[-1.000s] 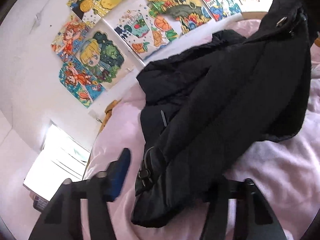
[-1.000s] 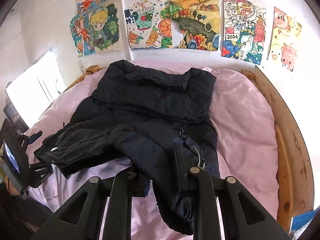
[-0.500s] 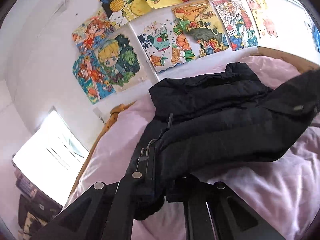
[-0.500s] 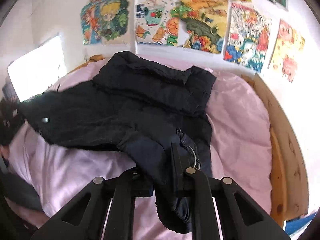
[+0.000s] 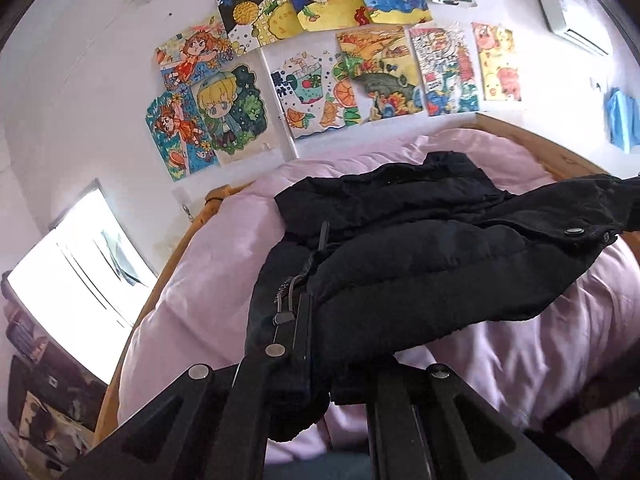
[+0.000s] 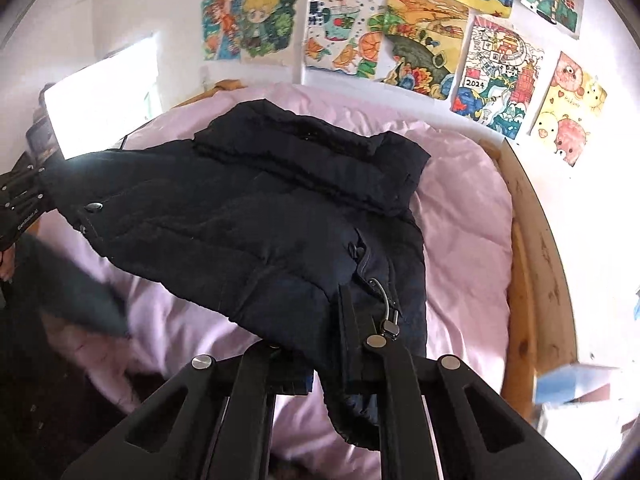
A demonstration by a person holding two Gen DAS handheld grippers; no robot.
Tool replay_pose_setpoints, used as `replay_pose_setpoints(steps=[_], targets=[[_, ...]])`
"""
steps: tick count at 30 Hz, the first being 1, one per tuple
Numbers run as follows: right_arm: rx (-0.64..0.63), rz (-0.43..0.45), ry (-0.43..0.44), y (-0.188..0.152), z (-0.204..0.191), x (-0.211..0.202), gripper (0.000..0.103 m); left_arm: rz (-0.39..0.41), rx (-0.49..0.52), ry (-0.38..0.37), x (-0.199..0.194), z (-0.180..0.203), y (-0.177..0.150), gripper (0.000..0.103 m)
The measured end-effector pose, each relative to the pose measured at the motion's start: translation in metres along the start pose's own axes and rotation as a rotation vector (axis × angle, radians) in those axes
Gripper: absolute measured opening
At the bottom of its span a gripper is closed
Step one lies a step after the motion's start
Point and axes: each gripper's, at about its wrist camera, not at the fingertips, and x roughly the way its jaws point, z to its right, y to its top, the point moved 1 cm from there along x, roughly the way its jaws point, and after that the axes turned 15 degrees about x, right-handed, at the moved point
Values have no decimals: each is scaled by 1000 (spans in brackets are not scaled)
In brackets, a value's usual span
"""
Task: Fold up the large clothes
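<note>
A large black quilted puffer jacket lies across a pale pink duvet on a bed, its padded fabric stitched into soft horizontal ridges, matte and slightly rumpled, with a thick collar bunched at the end nearest the wall and a round metal snap on a flap along its front edge. The near hem of the jacket is lifted off the duvet at two corners. The left gripper, made of flat black angular bars with silver rivets, is pressed tight on the hem beside a zip and a dangling cord pull. The right gripper, of the same build, is pinched closed on the opposite hem corner beside a metal zip pull, with a fold of the jacket drooping below it. Beneath the jacket the duvet is smooth and puffy; a curved, knotted light wooden bed frame edges it. Beyond the jacket's collar, a white wall carries bright hand-coloured children's drawings on paper sheets
</note>
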Motion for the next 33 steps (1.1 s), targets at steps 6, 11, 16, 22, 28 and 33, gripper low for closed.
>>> replay_pose_setpoints(steps=[6, 11, 16, 22, 28, 33], targets=[[-15, -32, 23, -15, 0, -32, 8, 14, 17, -47, -22, -6, -2, 6], [10, -15, 35, 2, 4, -23, 8, 39, -15, -80, -12, -19, 22, 6], [56, 45, 41, 33, 11, -21, 8, 69, -23, -102, 0, -36, 56, 6], [93, 124, 38, 72, 19, -6, 8, 86, -31, -100, 20, -51, 95, 6], [143, 159, 45, 116, 32, 23, 8, 101, -6, -79, 51, -60, 129, 7], [144, 194, 20, 150, 36, 54, 8, 91, -59, -109, 88, -74, 155, 7]])
